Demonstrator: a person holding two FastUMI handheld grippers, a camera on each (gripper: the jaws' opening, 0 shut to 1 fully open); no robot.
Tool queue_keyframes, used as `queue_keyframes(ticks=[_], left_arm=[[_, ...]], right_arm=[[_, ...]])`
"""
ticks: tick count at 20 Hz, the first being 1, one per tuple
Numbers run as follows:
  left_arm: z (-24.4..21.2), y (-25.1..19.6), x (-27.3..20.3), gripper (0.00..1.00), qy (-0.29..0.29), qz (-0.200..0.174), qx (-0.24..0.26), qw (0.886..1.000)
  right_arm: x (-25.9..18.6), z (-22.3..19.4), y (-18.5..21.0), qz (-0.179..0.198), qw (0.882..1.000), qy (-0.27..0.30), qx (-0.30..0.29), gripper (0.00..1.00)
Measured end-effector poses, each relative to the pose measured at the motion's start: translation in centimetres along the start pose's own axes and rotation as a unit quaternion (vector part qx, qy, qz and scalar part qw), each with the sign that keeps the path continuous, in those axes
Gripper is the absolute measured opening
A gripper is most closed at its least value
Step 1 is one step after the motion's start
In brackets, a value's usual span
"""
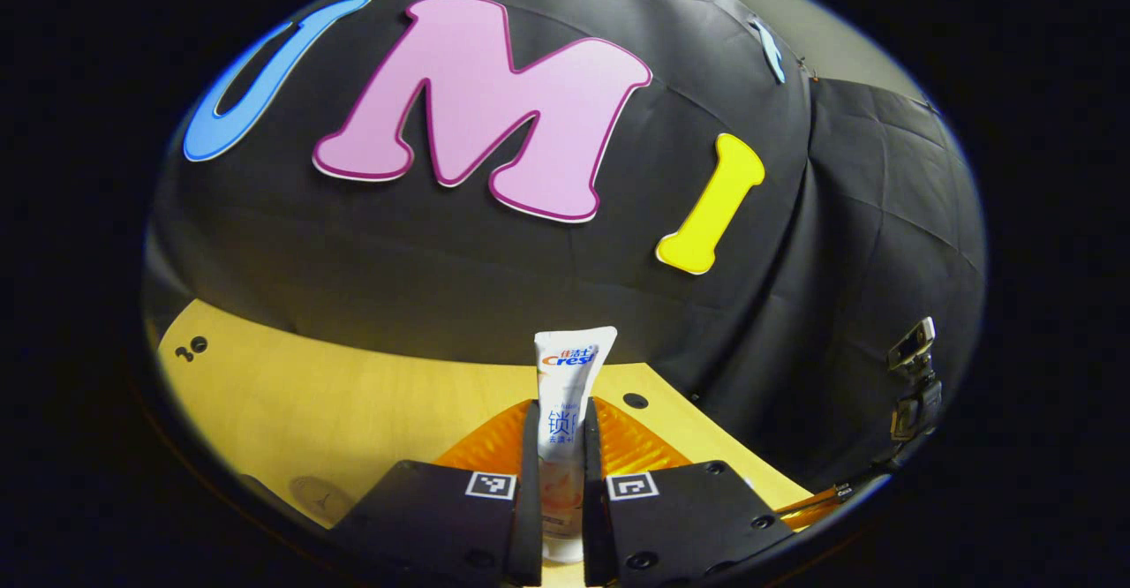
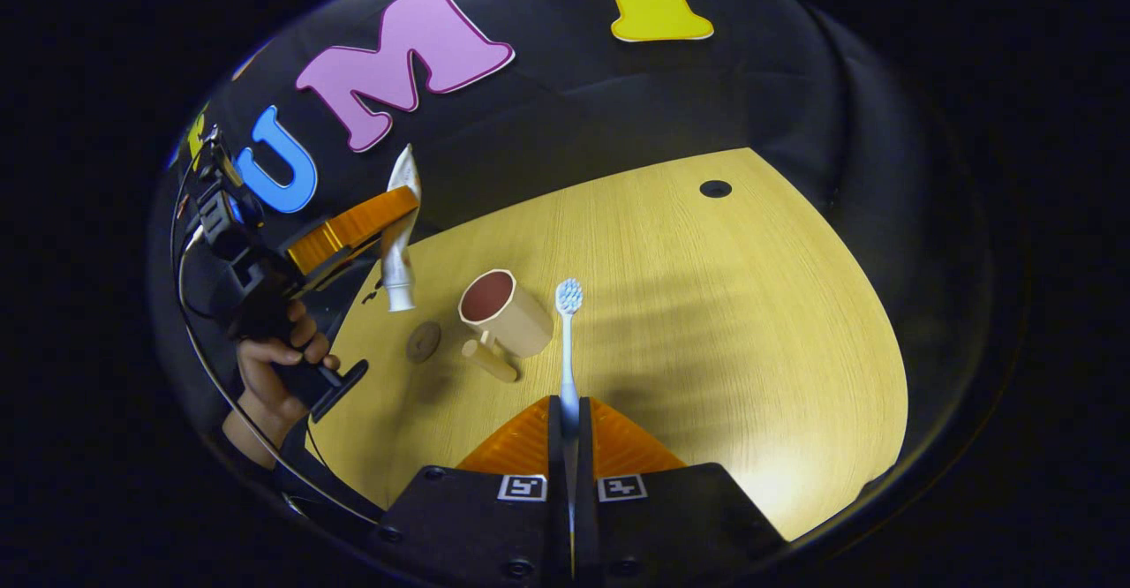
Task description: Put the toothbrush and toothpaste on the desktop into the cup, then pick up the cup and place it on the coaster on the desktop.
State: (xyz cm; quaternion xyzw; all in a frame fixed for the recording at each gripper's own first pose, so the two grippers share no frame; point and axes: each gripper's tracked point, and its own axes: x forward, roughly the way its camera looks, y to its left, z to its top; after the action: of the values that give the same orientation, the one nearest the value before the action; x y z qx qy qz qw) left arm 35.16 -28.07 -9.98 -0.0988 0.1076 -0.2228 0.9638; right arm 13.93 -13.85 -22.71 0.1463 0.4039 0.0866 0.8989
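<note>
The toothpaste [image 1: 565,411] is pinched by the left gripper [image 1: 561,473] and the toothbrush [image 2: 567,350] by the right gripper [image 2: 565,447], both raised; the cup [image 2: 505,310], mid-table [image 2: 750,305], awaits them.

Light wooden desktop [image 2: 706,323] with round dark holes [image 2: 715,189], black cloth wall [image 1: 441,270]

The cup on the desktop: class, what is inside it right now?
The cup shows only its bare inner wall; the bottom is hidden by the rim. The toothbrush is in the right gripper, the toothpaste in the left gripper.
</note>
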Motion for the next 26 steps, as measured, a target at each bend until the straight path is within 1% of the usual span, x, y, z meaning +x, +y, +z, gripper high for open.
queue_keyframes(ticks=[4,6,9,13,14,15,17,18,19,20,21,22,24,26], left_arm=[[-2.9,0.4,3.0,0.23,0.000,-0.019,-0.012,1.000],[-4.3,0.6,4.1,0.23,-0.005,-0.024,-0.007,1.000],[-6.8,1.9,4.6,0.23,0.002,-0.002,0.021,1.000],[-7.5,2.3,3.7,0.24,-0.012,0.013,0.062,0.998],[-7.6,2.7,3.5,0.25,-0.013,0.019,0.074,0.997],[-8.2,3.0,3.4,0.29,-0.009,0.024,0.083,0.996],[-9.0,2.9,2.7,0.33,-0.005,0.024,0.085,0.996],[-9.2,2.5,2.4,0.31,-0.003,0.019,0.084,0.996],[-9.5,2.5,2.3,0.39,-0.004,0.020,0.083,0.996],[-9.3,2.3,1.4,0.50,-0.008,0.021,0.078,0.997],[-9.1,2.1,0.6,0.56,-0.015,0.018,0.070,0.997],[-8.8,2.0,-0.2,0.71,-0.022,0.016,0.062,0.998],[-7.9,2.3,-1.6,1.00,-0.035,0.025,0.059,0.997],[-7.7,3.0,-3.1,0.98,-0.040,0.042,0.064,0.996]], right_arm=[[0.7,0.5,-0.5,0.006,1.000,-0.004,0.012,0.06],[1.2,0.5,-0.4,0.012,1.000,-0.001,0.017,0.06],[2.3,1.0,0.2,0.022,1.000,-0.007,0.013,0.06],[3.8,1.8,1.2,0.034,0.999,-0.019,0.009,0.06],[4.2,1.8,1.5,0.037,0.999,-0.020,0.007,0.06],[4.5,1.9,1.6,0.040,0.999,-0.022,0.003,0.06],[5.0,1.9,1.7,0.041,0.999,-0.027,-0.007,0.06],[5.2,2.0,1.6,0.041,0.999,-0.031,-0.011,0.06],[5.5,2.4,1.8,0.042,0.998,-0.034,-0.012,0.06],[5.8,2.8,2.0,0.046,0.998,-0.040,-0.010,0.06],[6.2,3.3,2.2,0.048,0.998,-0.047,-0.006,0.06],[6.5,3.8,2.5,0.051,0.997,-0.055,-0.002,0.06],[7.2,5.2,3.1,0.059,0.996,-0.072,0.003,0.06],[8.0,6.5,4.0,0.073,0.993,-0.089,0.012,0.06]])
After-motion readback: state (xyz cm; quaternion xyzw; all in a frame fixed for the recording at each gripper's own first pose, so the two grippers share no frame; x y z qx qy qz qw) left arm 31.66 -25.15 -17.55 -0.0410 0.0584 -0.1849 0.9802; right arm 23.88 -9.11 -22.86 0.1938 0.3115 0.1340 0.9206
